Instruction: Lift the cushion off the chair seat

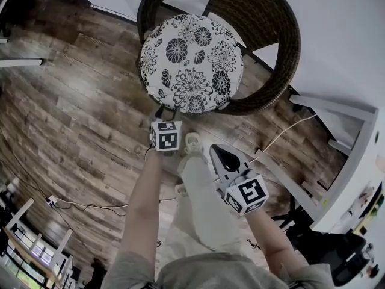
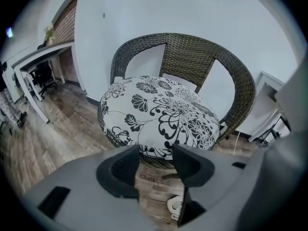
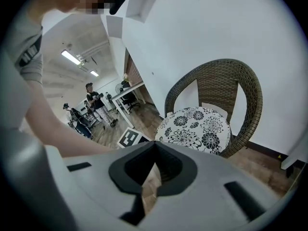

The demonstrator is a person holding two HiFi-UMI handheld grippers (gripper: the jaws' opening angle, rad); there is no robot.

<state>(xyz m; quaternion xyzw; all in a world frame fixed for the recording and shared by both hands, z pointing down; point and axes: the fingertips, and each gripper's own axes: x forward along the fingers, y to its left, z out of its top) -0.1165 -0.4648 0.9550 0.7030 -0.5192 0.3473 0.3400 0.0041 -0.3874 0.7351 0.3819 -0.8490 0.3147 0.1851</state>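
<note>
Pointing at the near rim of the cushion (image 2: pixel 159 112), the left gripper (image 2: pixel 156 160) has its jaws spread apart with only a strip of floor between them. The rim sits just past the tips and, as far as the left gripper view shows, is untouched. The right gripper (image 3: pixel 154 150) hangs farther back from the chair, beside the person's leg (image 1: pixel 201 203), with its jaws drawn together on nothing. The cushion is a round, plump pad in a black-and-white floral print, lying flat on the seat of a dark wicker chair (image 2: pixel 202 57) and covering nearly all of it. It looks light and soft, likely to sag or fold if pinched at one spot, and its fabric cover should give the jaws decent friction. The rounded front rim, which seems to overhang the seat edge a little, looks like the best place to take hold, since the jaws could close over its thickness there. A second hold on the right-hand rim with the other gripper would probably keep it from drooping. The chair's curved back and arms wrap the far side and both flanks, so the free way out is upward and toward the person, and dragging sideways would likely catch the wicker. Beyond the chair, the wood-plank floor (image 1: pixel 72 101) gives room to the left. On the right a white desk (image 1: pixel 352 161) and a thin cable (image 1: pixel 283 131) lie close, and a white wall (image 2: pixel 202 8) stands behind.
</note>
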